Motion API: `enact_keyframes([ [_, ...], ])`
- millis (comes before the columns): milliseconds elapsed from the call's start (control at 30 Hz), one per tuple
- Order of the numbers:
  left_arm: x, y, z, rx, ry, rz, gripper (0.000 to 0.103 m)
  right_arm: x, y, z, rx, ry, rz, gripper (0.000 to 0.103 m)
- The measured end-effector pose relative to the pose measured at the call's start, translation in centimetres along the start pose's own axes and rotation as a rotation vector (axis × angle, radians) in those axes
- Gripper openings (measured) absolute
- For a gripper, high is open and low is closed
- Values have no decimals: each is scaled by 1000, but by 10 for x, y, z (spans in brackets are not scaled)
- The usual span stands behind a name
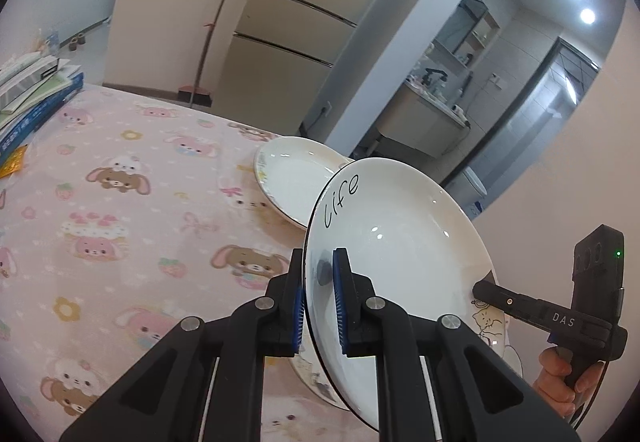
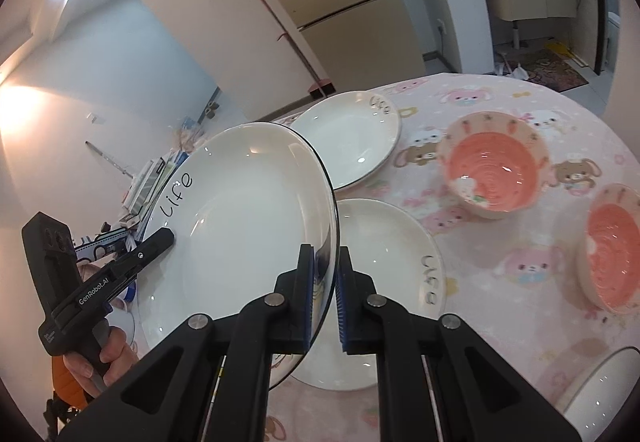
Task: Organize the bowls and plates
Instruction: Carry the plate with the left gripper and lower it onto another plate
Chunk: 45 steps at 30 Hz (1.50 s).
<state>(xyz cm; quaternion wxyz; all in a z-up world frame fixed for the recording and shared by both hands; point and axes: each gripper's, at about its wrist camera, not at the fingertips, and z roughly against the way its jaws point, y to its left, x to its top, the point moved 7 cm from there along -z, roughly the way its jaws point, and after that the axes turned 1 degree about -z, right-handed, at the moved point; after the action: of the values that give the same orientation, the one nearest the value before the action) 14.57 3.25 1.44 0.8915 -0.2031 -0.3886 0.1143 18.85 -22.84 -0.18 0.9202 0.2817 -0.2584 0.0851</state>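
Left wrist view: left tongs [image 1: 321, 294] clamped on the near rim of a white plate [image 1: 400, 242] marked "Life". Plate is lifted off the desk [image 1: 120, 202] and tilted steeply, its face turned right. Blue pads sit 1 on each face of the rim. Right tongs [image 1: 480, 290] grip the same plate at its right edge; a hand [image 1: 560, 378] holds their handle at lower right. A second white plate [image 1: 292, 178] lies flat on the pink cartoon-print cloth, just beyond the held plate. Part of another plate [image 1: 316, 378] with a cartoon rim shows under the held one. A stack of books [image 1: 36, 90] sits at the far left of the desk.

Right wrist view: right tongs [image 2: 324, 282] clamped on the near right rim of the held plate [image 2: 240, 222]. Left tongs [image 2: 164, 238] pinch its left edge near the "Life" lettering; a hand [image 2: 108, 358] grips their handle. On the desk [image 2: 500, 282]: 1 white plate [image 2: 352, 138] further off, 1 white plate [image 2: 384, 254] directly beneath and right of the held plate, 2 pink bowls [image 2: 492, 170] [image 2: 612, 250] upright at right, apart from each other. A white rim [image 2: 600, 394] shows at the lower right edge; cannot tell what dish.
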Motion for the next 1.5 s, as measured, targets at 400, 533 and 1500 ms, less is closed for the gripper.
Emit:
enact_keyframes([
  [400,-31,-27,-28,-15,48,-52,14,-20,-44,7,-38,-10,-55,10],
  [533,-42,-18,-42,-13,66,-46,14,-27,-53,-6,-44,9,-70,10],
  [1500,-76,8,-68,103,93,-161,16,-52,-57,-57,-170,14,41,15],
])
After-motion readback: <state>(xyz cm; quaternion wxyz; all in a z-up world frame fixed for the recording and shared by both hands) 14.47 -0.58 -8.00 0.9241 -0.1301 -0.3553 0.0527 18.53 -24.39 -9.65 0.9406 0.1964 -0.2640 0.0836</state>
